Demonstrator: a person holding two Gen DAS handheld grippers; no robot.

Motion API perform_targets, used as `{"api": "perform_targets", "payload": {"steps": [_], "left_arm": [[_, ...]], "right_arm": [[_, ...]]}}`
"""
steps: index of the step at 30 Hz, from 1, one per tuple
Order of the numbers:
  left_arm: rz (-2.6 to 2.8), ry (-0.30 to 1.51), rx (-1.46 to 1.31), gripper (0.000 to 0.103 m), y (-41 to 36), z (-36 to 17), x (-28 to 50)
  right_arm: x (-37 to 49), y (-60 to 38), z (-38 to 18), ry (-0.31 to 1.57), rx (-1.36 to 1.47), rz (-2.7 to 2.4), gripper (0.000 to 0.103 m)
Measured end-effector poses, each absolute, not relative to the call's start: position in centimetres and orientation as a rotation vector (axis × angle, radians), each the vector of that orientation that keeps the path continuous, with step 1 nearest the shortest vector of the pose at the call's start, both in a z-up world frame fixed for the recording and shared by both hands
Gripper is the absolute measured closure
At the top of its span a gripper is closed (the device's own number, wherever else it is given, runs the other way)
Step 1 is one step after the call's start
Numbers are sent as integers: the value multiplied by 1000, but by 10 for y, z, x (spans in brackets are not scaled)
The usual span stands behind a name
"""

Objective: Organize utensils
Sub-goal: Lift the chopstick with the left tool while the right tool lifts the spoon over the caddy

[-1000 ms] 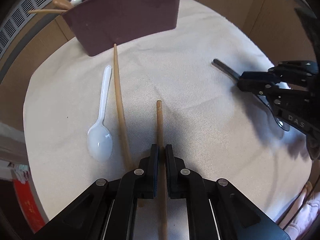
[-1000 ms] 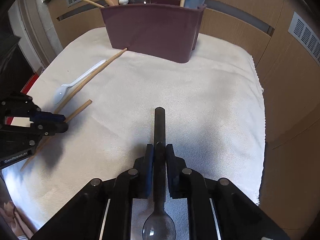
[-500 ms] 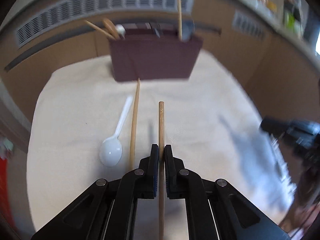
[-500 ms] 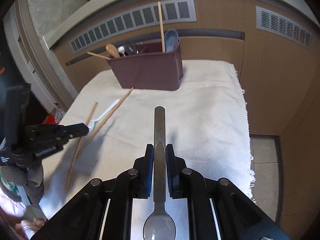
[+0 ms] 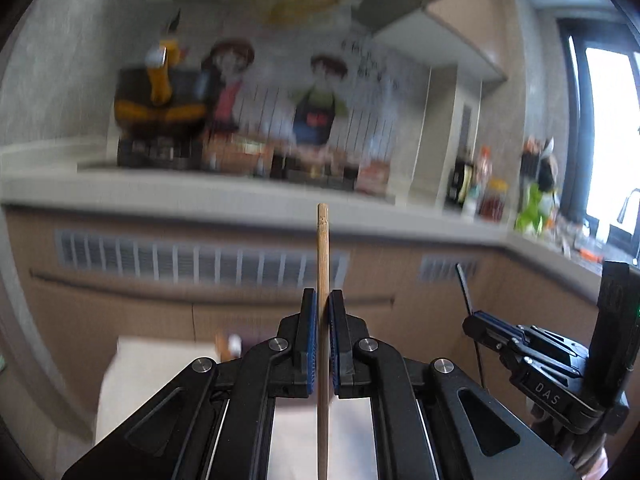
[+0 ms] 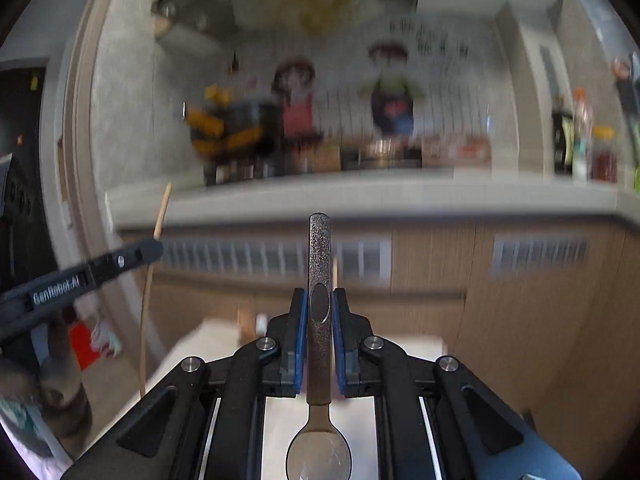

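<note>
My left gripper (image 5: 323, 300) is shut on a wooden chopstick (image 5: 322, 248), which points upright, its tip level with the counter. My right gripper (image 6: 319, 300) is shut on a dark metal spoon (image 6: 319, 256) by the handle, bowl toward the camera (image 6: 319, 456). The right gripper (image 5: 476, 322) shows in the left wrist view at the right. The left gripper (image 6: 154, 246) with its chopstick (image 6: 162, 208) shows in the right wrist view at the left. The utensil holder is hidden below; only blurred utensil tips (image 5: 230, 344) peek out.
A white cloth-covered table (image 5: 120, 392) lies low in both views. Behind it are wooden cabinets with vent grilles (image 5: 180, 258) and a counter (image 5: 200, 188) with bottles and jars. The background is blurred.
Both grippers have tilted sharply upward and lifted, each still holding its utensil. The table, holder, white spoon and second chopstick have dropped out of view.
</note>
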State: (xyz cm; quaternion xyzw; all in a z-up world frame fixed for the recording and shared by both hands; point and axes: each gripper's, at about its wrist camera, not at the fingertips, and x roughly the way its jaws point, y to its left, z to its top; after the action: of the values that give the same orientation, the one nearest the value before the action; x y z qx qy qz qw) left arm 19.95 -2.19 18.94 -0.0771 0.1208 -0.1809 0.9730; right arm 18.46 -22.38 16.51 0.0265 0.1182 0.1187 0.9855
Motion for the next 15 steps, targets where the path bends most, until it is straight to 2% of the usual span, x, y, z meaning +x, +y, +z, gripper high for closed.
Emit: {"api": "perform_targets", "payload": {"steps": [3,6,15], "left_arm": [[-357,151,-174,97,-18,214,221],[-343,113,-190,97,-15,218,251],[-305,197,-220,97,-14,171,343]], "right_arm": [[209,-217,197,147,68,221,92],[236,-207,204,111,65,211,92],[318,-184,149,172,55,191,92]]}}
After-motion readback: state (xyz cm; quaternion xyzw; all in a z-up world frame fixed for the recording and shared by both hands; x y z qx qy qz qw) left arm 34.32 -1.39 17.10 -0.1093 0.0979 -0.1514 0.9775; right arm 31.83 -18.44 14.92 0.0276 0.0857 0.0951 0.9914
